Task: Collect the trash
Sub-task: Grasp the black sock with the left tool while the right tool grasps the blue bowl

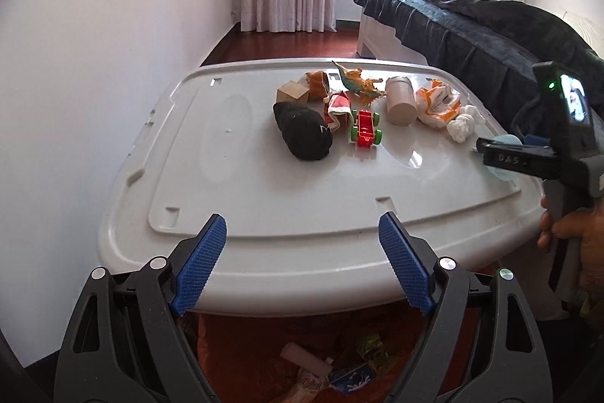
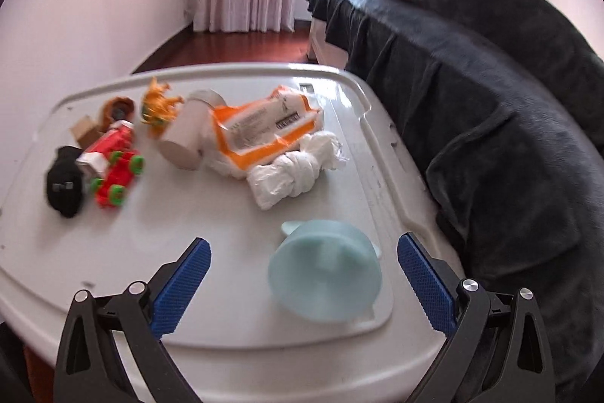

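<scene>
Clutter sits at far half of white lid (image 1: 264, 252); near half bare w/ room to move. Left gripper (image 1: 302, 244) jaws wide, empty, over near edge. Right gripper (image 2: 304, 274) jaws wide around pale blue cup (image 2: 324, 274), not pressing. Knotted white bag (image 2: 290, 176) & orange wrapper (image 2: 264, 127) near right rim, beside bed (image 2: 490, 101).

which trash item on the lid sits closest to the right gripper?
The knotted white plastic bag, nearer the right gripper than the orange-and-white wrapper behind it.
</scene>
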Available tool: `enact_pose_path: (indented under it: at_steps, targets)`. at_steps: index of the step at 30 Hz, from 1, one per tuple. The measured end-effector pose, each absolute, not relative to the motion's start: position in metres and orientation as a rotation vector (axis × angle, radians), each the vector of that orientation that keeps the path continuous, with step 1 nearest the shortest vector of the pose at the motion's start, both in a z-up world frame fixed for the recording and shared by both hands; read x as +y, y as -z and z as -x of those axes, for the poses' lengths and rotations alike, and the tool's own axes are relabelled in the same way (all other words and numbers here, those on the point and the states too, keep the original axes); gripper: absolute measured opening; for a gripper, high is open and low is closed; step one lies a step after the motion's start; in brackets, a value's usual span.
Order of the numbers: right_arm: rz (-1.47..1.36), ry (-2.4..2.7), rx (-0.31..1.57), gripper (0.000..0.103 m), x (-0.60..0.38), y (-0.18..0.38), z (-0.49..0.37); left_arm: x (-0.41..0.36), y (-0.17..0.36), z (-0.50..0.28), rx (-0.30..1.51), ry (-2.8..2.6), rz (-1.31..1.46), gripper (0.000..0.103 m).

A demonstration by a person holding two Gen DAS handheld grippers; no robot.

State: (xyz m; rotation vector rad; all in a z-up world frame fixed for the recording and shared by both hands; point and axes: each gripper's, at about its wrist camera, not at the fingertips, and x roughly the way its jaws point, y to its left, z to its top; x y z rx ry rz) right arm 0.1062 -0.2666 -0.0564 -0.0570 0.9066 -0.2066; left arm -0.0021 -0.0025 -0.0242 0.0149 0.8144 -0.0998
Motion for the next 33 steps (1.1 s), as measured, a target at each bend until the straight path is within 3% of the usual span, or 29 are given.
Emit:
enact_pose_path:
  at_steps: [6, 8, 10, 27, 33]
  targets:
    - [0.054, 0.219, 0.944, 0.097, -0.275, 0.071, -0.12, -0.005, 0.033, -0.003, 0.834, 0.11, -0.006, 0.081]
    - [0.054, 0.217, 0.957, 0.091, -0.277, 0.076, -0.122, -0.005, 0.036, -0.003, 0.841, 0.112, -0.001, 0.081]
    - [0.042, 0.199, 0.999, 0.063, -0.279, 0.082, -0.124, -0.005, 0.037, -0.003, 0.847, 0.114, 0.003, 0.081]
    - [0.082, 0.1, 0.92, 0.063, -0.25, 0.052, -0.102, 0.002, 0.037, -0.01, 0.853, 0.091, 0.036, 0.081]
    - [0.095, 0.055, 0.861, 0.063, -0.24, 0.02, -0.095, 0.005, 0.036, -0.046, 0.85, 0.071, 0.12, 0.081]
